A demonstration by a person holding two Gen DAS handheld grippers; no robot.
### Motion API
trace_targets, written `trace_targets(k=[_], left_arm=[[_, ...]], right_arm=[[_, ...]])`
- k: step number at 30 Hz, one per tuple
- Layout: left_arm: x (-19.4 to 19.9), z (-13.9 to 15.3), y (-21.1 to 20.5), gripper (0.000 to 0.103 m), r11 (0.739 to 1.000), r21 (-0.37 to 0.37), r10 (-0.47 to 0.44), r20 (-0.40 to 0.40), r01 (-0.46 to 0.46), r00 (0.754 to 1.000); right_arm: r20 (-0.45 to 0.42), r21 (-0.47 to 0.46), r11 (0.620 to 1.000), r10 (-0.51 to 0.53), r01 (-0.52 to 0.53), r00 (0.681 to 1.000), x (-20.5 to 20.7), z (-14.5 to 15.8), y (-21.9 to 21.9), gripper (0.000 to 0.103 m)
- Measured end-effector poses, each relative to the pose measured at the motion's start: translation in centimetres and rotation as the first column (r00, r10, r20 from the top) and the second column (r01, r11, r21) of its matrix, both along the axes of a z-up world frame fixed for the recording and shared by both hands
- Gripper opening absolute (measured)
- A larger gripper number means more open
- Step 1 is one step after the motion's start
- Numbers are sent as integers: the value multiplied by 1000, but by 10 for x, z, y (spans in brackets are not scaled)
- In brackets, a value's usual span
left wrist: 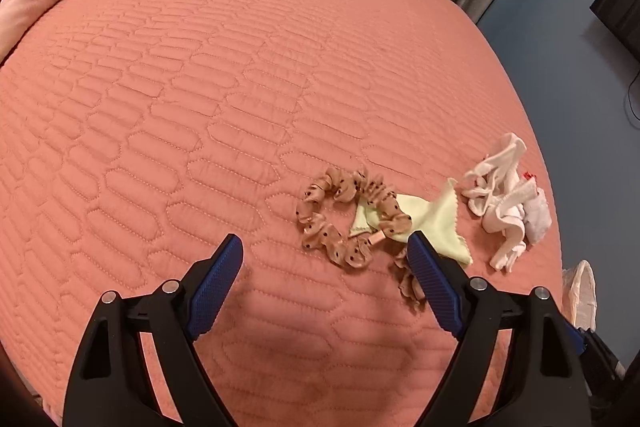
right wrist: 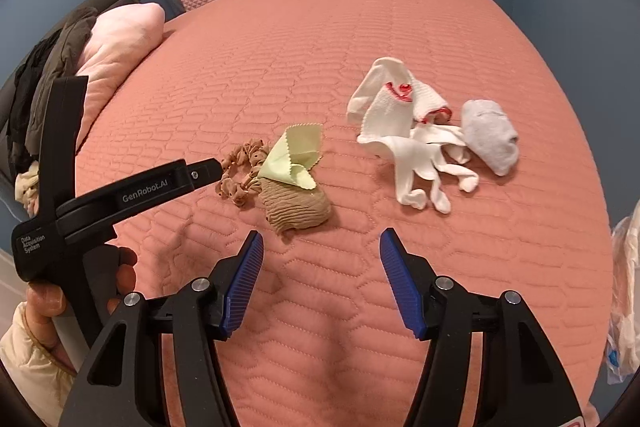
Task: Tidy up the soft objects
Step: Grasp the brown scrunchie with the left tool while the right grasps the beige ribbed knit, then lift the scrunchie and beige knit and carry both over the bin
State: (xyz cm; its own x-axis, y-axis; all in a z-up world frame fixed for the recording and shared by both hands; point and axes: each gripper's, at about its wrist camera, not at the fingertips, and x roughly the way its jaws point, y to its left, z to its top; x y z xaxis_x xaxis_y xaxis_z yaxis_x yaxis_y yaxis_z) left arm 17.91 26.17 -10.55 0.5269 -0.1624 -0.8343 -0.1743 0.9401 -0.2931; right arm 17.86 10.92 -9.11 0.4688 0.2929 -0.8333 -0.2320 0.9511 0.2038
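On the salmon quilt (right wrist: 400,27), running left to right, lay a dotted scrunchie (left wrist: 340,215), a pale green cloth (right wrist: 294,155) draped partly over it and over a ribbed tan piece (right wrist: 298,209), then, well apart, a heap of white gloves (right wrist: 408,143) touching a grey sock (right wrist: 490,135). The left gripper (left wrist: 324,251) hung spread and empty above the scrunchie, the right gripper (right wrist: 320,247) likewise spread and empty just short of the tan piece. Best handled, I judged, by lifting the green cloth first by one free corner, since a deeper pinch could drag the scrunchie along.
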Motion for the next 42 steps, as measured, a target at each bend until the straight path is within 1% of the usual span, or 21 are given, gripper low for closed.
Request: trace_targets(k=[5, 8, 10, 12, 14, 15, 16, 17, 18, 19, 22, 25, 29, 30, 31, 35, 36, 39, 42], left_arm=[[22, -16, 5, 80, 1000, -14, -7, -29, 6, 1000], [31, -27, 3, 74, 1000, -23, -18, -51, 17, 999], [36, -35, 1, 61, 999, -34, -27, -73, 25, 997], [37, -40, -1, 57, 999, -40, -25, -82, 22, 996], [35, -41, -2, 46, 999, -45, -31, -66, 28, 997], [34, -42, -4, 36, 998, -50, -37, -67, 34, 997], [33, -42, -4, 29, 998, -55, -39, -69, 35, 997], [30, -42, -3, 26, 998, -60, -38, -68, 34, 997], [28, -42, -2, 20, 997, -64, -37, -68, 33, 997], [26, -42, -2, 14, 997, -69, -41, -68, 36, 997], [23, -36, -3, 11, 997, -65, -39, -58, 36, 998], [12, -25, -5, 10, 997, -71, -41, -37, 38, 998], [-3, -5, -20, 9, 996, -66, -63, 4, 63, 998], [-8, 1, -21, 9, 995, -65, -70, 13, 70, 997], [-12, 7, -26, 9, 995, -65, -76, 22, 77, 997], [-26, 32, -39, 9, 992, -63, -108, 61, 112, 992], [-29, 37, -43, 9, 991, -58, -116, 69, 120, 991], [-38, 54, -60, 9, 987, -55, -143, 99, 149, 985], [-44, 68, -74, 9, 983, -46, -170, 123, 177, 978]], right_arm=[[-36, -29, 1000, 11, -12, 999, 22, -25, 20, 59], [-58, -20, 1000, 2, -3, 998, 33, -35, 25, 60], [-74, -14, 1000, -8, 7, 997, 40, -42, 26, 60], [-89, -9, 1000, -15, 15, 996, 44, -48, 27, 60], [-107, 12, 1000, -16, 17, 994, 47, -52, 27, 58], [-114, 25, 1000, -14, 17, 993, 47, -54, 28, 52], [-122, 35, 999, -8, 12, 993, 47, -55, 29, 41], [-126, 32, 999, -2, 6, 992, 47, -56, 30, 39], [-119, 29, 1000, 0, 4, 993, 46, -55, 30, 37], [-116, 30, 1000, 3, 1, 993, 44, -54, 30, 33], [-115, 44, 999, 7, -2, 993, 37, -50, 26, 27], [-109, 60, 998, -5, 11, 994, 27, -42, 15, 26], [-89, 77, 997, -21, 28, 996, 14, -28, -1, 22], [-80, 79, 996, -25, 31, 996, 11, -24, -4, 18], [-73, 85, 996, -28, 35, 997, 8, -18, -9, 12], [-40, 98, 994, -50, 54, 998, -5, 1, -30, 10], [-32, 99, 994, -52, 55, 998, -9, 6, -35, 7], [-4, 102, 993, -62, 62, 998, -19, 19, -48, 4], [27, 110, 991, -77, 73, 997, -31, 35, -62, 3]])
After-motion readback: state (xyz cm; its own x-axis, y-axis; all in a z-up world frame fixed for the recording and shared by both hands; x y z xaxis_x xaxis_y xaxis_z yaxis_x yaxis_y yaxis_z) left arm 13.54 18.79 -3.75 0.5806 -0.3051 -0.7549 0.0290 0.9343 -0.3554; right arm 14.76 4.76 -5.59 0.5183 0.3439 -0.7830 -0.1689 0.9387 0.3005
